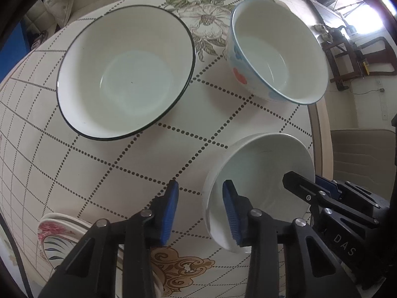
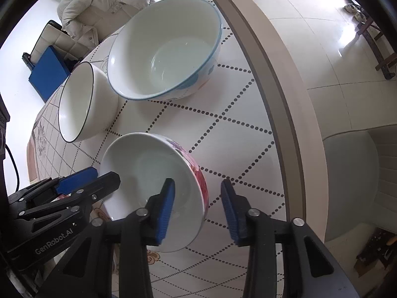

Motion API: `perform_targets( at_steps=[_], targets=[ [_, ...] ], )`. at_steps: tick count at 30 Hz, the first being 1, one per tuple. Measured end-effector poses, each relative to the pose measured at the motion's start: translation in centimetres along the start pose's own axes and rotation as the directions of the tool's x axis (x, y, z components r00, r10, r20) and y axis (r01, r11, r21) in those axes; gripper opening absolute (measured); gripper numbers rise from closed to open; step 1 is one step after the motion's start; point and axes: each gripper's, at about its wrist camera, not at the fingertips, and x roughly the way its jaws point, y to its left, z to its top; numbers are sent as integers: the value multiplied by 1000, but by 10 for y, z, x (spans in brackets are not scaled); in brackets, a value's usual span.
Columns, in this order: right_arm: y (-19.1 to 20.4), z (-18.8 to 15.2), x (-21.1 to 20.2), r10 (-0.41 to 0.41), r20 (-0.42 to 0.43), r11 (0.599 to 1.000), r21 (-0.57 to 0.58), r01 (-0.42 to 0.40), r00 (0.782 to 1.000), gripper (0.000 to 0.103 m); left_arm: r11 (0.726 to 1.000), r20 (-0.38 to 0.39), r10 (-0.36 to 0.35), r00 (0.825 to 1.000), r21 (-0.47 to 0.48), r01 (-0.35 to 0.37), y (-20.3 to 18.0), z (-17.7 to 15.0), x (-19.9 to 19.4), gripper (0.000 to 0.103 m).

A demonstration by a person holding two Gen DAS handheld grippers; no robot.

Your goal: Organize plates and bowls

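White bowl (image 2: 148, 173), red floral outside, rim straddled by both claws (image 1: 200, 211) (image 2: 197, 209), each spread apart

Three bowls are set on the table (image 1: 223, 129). Seen from the near bowl (image 1: 258, 173), the rimmed bowl (image 1: 126, 72) is placed beyond-left, the deep bowl (image 1: 278, 54) directly beyond, the plates (image 1: 57, 233) left.

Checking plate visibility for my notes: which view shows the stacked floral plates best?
The left wrist view, and only partly: the stacked floral plates sit at the lower left table edge, behind the left gripper. The right wrist view does not show them.
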Motion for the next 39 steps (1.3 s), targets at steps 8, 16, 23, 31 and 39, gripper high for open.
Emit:
perform_targets(
  at_steps=[8,16,23,31,39],
  targets=[
    [-8,0,14,8,-29,1000,-6,-9,1000,7,998,-11,-53,999,-42,52,3,-14,7,15],
    [-2,-9,13,5,-36,999,-32,-6,999,7,998,-4,-41,999,-51,41,4,-37,-2,15],
    [9,-32,4,9,-34,997,-71,-12,999,7,998,-4,-50,999,-49,50,6,-78,-15,15],
    [18,-76,11,23,-75,994,-102,-31,997,7,996,-46,-41,998,-77,37,23,-113,-16,15],
    [25,-106,32,10,-122,992,-126,-26,992,7,994,-79,-39,996,-106,31,32,-125,-8,15]
  ],
)
